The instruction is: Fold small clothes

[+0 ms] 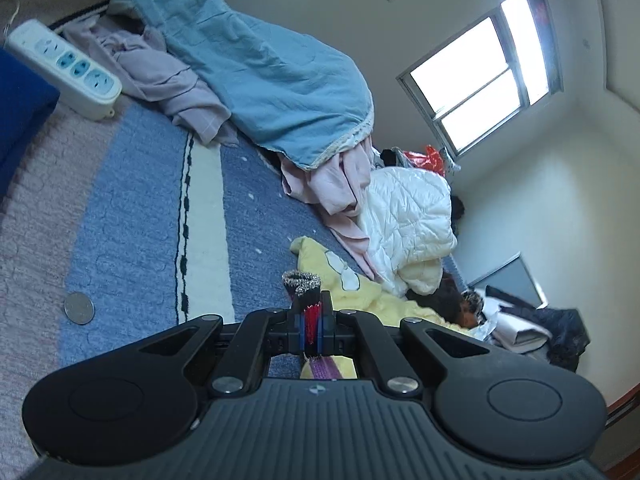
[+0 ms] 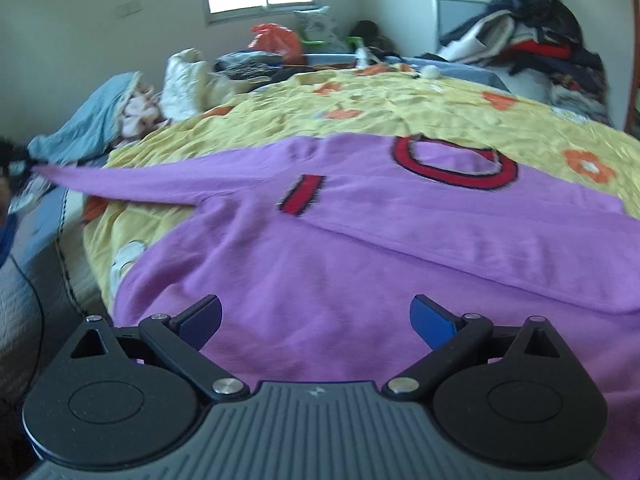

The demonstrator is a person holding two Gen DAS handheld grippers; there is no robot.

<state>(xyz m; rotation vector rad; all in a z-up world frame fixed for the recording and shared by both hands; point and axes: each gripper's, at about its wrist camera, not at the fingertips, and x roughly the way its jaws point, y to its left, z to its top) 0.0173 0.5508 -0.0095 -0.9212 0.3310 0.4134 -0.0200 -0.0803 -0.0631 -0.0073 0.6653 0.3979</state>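
A purple sweater with a red-and-black collar lies spread on a yellow flowered blanket. One sleeve is folded across its chest, showing a red cuff. The other sleeve is stretched out to the left, lifted off the bed. My left gripper is shut on that sleeve's red-and-black cuff, and purple knit hangs under it. In the right wrist view the left gripper shows dimly at the left edge. My right gripper is open just above the sweater's lower body, nothing between its fingers.
A white power strip and a coin lie on the blue-and-pink bed cover. Blue and pink garments and a white quilted jacket are heaped along the wall. A clothes pile stands at the far right.
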